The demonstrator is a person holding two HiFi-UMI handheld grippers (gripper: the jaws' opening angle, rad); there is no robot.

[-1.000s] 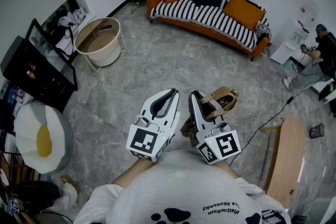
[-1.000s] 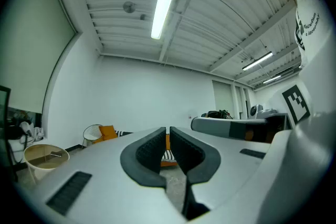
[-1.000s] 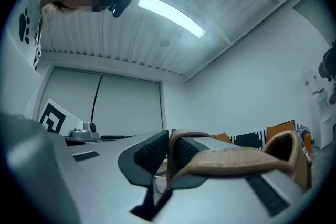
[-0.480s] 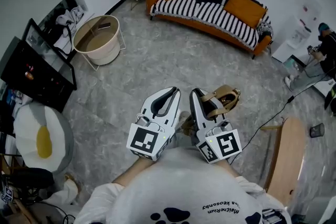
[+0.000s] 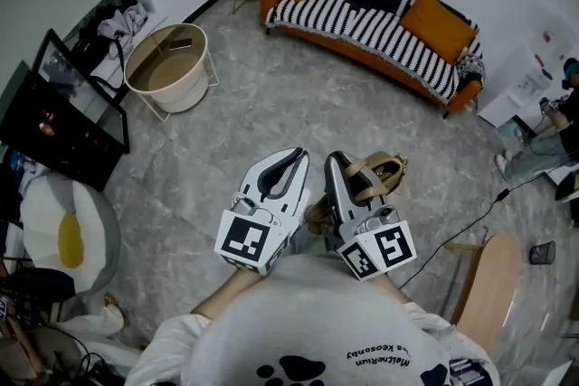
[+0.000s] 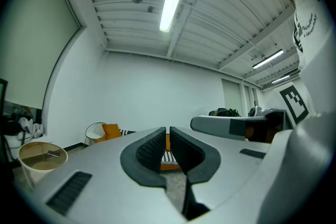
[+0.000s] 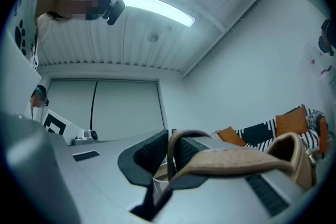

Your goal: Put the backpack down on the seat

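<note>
So the backpack is being carried by its tan strap, which is being pinched hard between the jaws of the right gripper, with a loop of it poking up past the pads. The rest of the bag is being dangled under the grippers and is mostly being hidden in the head view. Compared with a second ago the grip isn't being changed at all, but the whole room is being shifted in the head view. The sofa is being brought a bit closer, and the round basket is being left off to the side. Going by that, the bag is just being walked over to the seat, so the putting-down part isn't being started yet, with the sofa well apart from it. The left gripper is being held right beside the right one, jaws pretty much together with nothing in them. Both are being kept close in front of the torso and pointed roughly level toward the sofa.
</note>
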